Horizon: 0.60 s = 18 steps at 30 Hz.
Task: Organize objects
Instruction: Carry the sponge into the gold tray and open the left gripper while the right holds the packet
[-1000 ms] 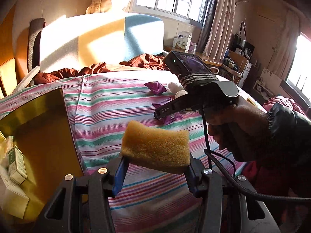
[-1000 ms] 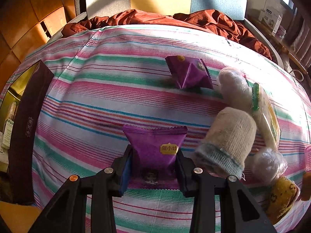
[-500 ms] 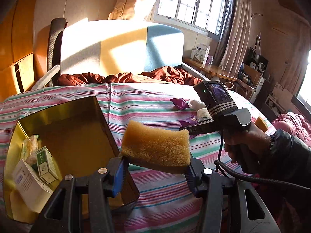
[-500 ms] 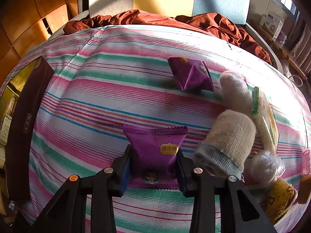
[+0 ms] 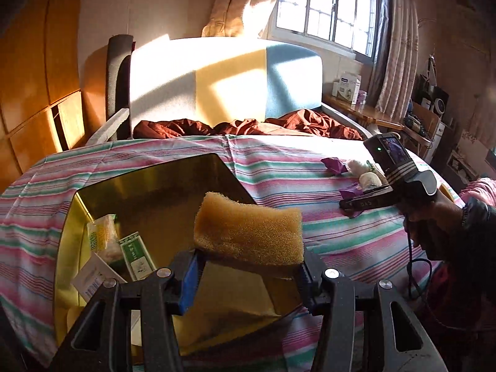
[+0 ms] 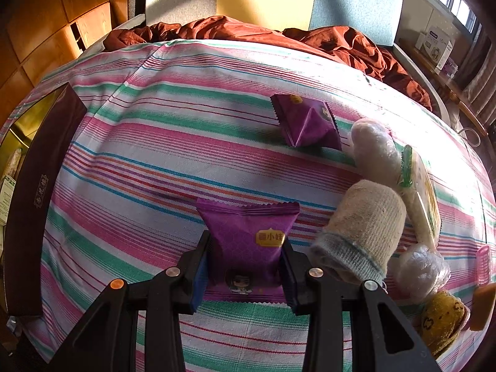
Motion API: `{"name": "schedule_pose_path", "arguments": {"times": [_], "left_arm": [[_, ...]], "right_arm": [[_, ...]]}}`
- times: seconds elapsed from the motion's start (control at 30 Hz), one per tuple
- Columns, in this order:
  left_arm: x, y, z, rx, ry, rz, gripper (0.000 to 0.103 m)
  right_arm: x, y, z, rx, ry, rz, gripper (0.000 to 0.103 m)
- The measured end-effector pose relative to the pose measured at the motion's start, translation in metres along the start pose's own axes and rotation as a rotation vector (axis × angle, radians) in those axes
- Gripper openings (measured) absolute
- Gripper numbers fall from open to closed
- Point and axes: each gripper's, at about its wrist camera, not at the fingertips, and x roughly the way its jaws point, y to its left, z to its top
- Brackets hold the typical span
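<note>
In the left wrist view, a gold-lined box [image 5: 148, 186] fills the lower left of the frame on a striped bedsheet [image 5: 279, 167]; inside it at far left lie a yellow-green snack packet [image 5: 100, 237], a green-and-white carton [image 5: 136, 255] with print too small to read, and a white carton [image 5: 90, 279]. At lower centre the left tool [image 5: 248, 274] is clenched on a yellow sponge [image 5: 248, 229], held above the box's right half. At right of frame a hand grips the right tool [image 5: 356, 203], its side lettering partly legible as "DAS".

In the right wrist view, the box's dark maroon wall [image 6: 40, 198] stands at the left edge, bearing three gold characters too small to make out. At lower centre the right tool [image 6: 245, 266] is clamped on a purple snack packet [image 6: 248, 235] with a gold label of Chinese characters and a cartoon face beneath, resting on the sheet. A second purple packet [image 6: 307, 122] lies at upper right of centre. Right of the held packet sits a beige knitted roll [image 6: 362, 232], beside plastic-wrapped bundles [image 6: 375, 148].
</note>
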Motion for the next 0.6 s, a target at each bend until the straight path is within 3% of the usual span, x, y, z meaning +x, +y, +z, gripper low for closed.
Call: {"name": "schedule_pose_path", "arguments": {"times": [0.33,0.5,0.6], "left_arm": [[0.008,0.056,0.012,-0.067,0.013,0.199,0.053],[0.014,0.072,0.013,-0.067,0.023,0.240,0.053],[0.018,0.083,0.015,-0.090,0.039,0.228,0.053]], "right_arm": [[0.000,0.002,-0.001,-0.008,-0.004,-0.009,0.040],[0.000,0.003,-0.001,-0.013,-0.006,-0.015,0.040],[0.000,0.005,-0.001,-0.020,-0.007,-0.024,0.040]]}}
